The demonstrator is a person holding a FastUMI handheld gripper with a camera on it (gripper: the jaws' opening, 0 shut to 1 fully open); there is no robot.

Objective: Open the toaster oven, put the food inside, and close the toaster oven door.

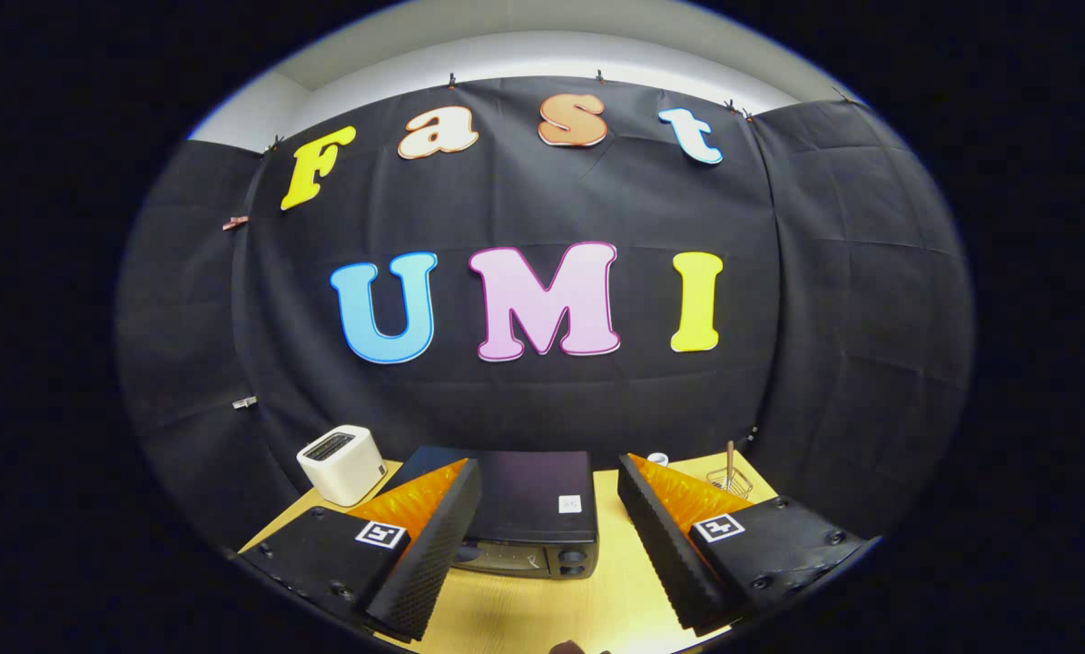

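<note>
On a pale wood-grain tabletop (542,609) set against a wall of black cloth (524,409), the toaster oven (528,513) sits square to the camera, dark and boxy, its flat top carrying a small white sticker (569,503) near the right front corner. Its door (506,556) stands shut, and two round knobs (574,562) show at the right end of the front face. The gripper (547,536) hovers above the near part of the table with its two fingers spread wide apart, holding nothing; the oven lies just ahead of them and shows in the gap between them, the left finger (429,563) overlapping the oven's left front corner in the view, while the right finger (669,554) stands clear of the oven's right side with bare wood between. Left of the oven, near the table's back corner, a small white pop-up toaster (342,464) with a slot in its top stands apart from it. Behind the right finger, toward the far right of the table, a wire holder (729,479) carries an upright wooden stick (730,454), and a small white round object (657,459) sits near it, too small to identify. The black cloth is clipped along its top edge below a white wall and ceiling (524,50), and it wraps around both sides of the booth. A small dark rounded shape (567,648) shows at the near table edge; what it is cannot be told.
</note>
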